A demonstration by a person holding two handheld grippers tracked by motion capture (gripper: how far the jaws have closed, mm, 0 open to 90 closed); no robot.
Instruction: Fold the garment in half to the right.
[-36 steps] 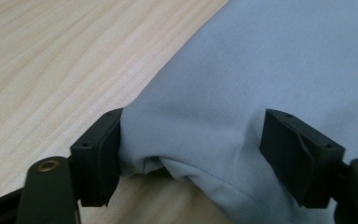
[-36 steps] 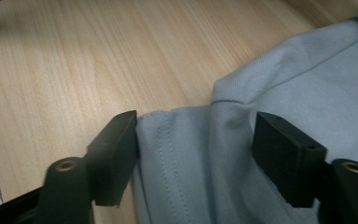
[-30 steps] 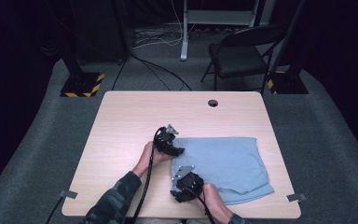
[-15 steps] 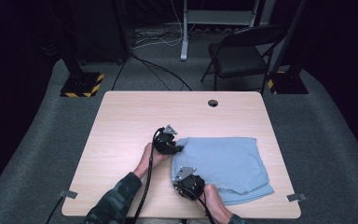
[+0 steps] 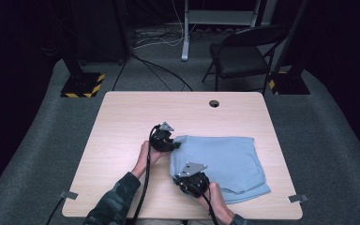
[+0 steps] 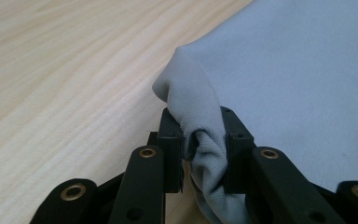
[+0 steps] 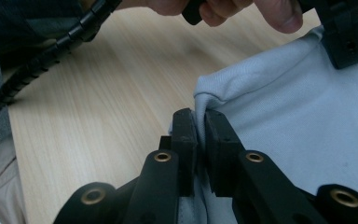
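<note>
On the right half of the wooden table [image 5: 122,126] lies a folded light-blue cloth [image 5: 225,159], its left edge toward the person's hands. At that edge's far corner the left gripper [image 6: 204,147] has just been closing and now clamps a bunched fold of cloth between its jaws. Nearer the person, the right gripper [image 7: 201,140] pinches a thin fold of the same edge, jaws almost together.

Both the left gripper [image 6: 204,144] and right gripper [image 7: 200,140] have just closed their jaws onto the blue cloth [image 5: 225,159].
</note>
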